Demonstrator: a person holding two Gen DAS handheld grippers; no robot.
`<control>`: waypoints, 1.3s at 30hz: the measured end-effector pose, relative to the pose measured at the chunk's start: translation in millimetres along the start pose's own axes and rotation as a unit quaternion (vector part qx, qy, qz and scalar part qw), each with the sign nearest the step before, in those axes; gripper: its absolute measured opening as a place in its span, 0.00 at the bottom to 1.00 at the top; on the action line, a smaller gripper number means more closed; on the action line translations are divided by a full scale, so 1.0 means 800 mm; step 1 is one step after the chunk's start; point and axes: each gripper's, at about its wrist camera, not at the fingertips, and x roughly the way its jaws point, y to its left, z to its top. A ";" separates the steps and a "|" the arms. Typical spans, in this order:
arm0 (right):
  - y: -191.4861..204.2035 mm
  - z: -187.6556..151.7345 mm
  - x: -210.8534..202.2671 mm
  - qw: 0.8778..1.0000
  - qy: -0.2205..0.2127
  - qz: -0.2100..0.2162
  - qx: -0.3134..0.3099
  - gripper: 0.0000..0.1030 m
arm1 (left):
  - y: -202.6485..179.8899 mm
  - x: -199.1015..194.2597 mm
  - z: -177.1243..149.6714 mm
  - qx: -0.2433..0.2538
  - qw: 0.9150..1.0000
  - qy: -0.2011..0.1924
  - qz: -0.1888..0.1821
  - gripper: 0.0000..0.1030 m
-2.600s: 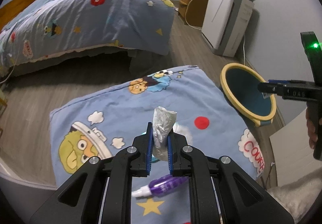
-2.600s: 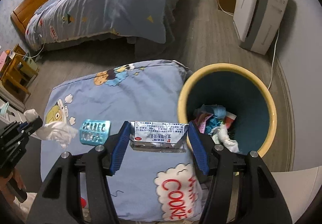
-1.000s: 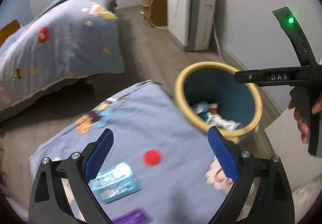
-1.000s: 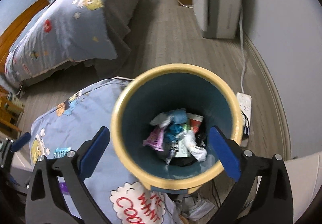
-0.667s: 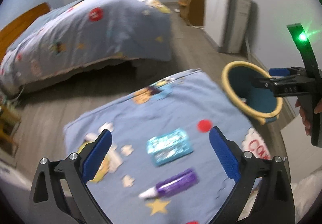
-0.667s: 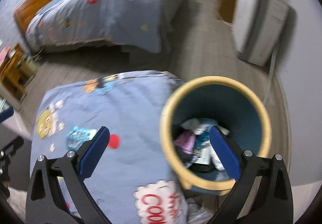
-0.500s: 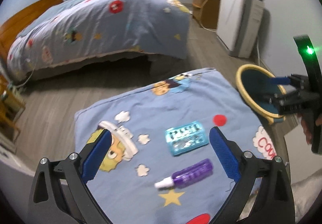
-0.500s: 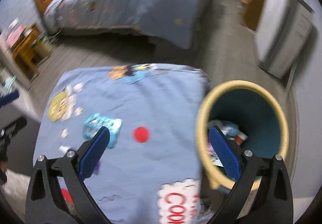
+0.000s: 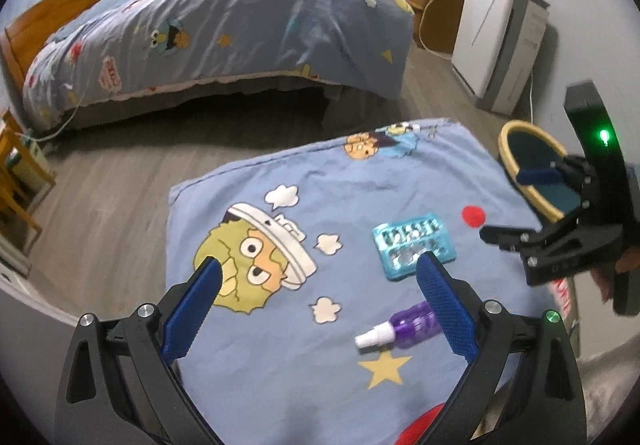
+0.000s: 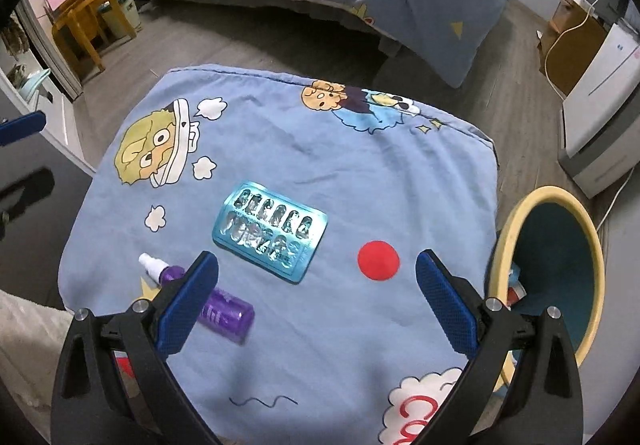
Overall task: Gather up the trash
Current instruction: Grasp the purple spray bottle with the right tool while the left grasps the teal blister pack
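— How many things lie on the cartoon-print cover point(image 10: 360, 149)?
— Two: one blister pack point(image 10: 270, 236) and one purple spray bottle point(image 10: 208, 305).
— And bins?
— One yellow-rimmed bin point(image 10: 548, 277), beside one bed point(image 9: 224, 29).

left wrist: above near edge of blue cartoon cloth point(image 9: 280, 365), faces bed point(image 9: 240, 17) | right wrist: above cloth's right side, beside bin point(image 10: 592, 245) | shared: cloth, blister pack point(image 9: 414, 245), purple bottle point(image 10: 224, 311)

Only the blister pack point(image 10: 270, 236) and bottle point(image 10: 218, 307) lie on the cover point(image 10: 360, 173) under the fingers point(image 10: 444, 301). The bin point(image 10: 548, 269) stands open beside the right finger.
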 end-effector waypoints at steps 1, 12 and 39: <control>0.005 0.002 0.006 1.000 0.004 0.000 -0.008 0.94 | 0.001 0.001 -0.002 0.008 1.000 0.002 0.002 0.94; 0.091 -0.024 0.054 0.985 0.070 0.065 -0.142 0.92 | 0.048 0.004 -0.002 -0.020 1.000 0.000 -0.007 0.94; 0.034 -0.035 0.009 0.990 0.046 0.093 -0.095 0.31 | -0.007 0.059 0.004 0.018 0.999 0.048 -0.019 0.94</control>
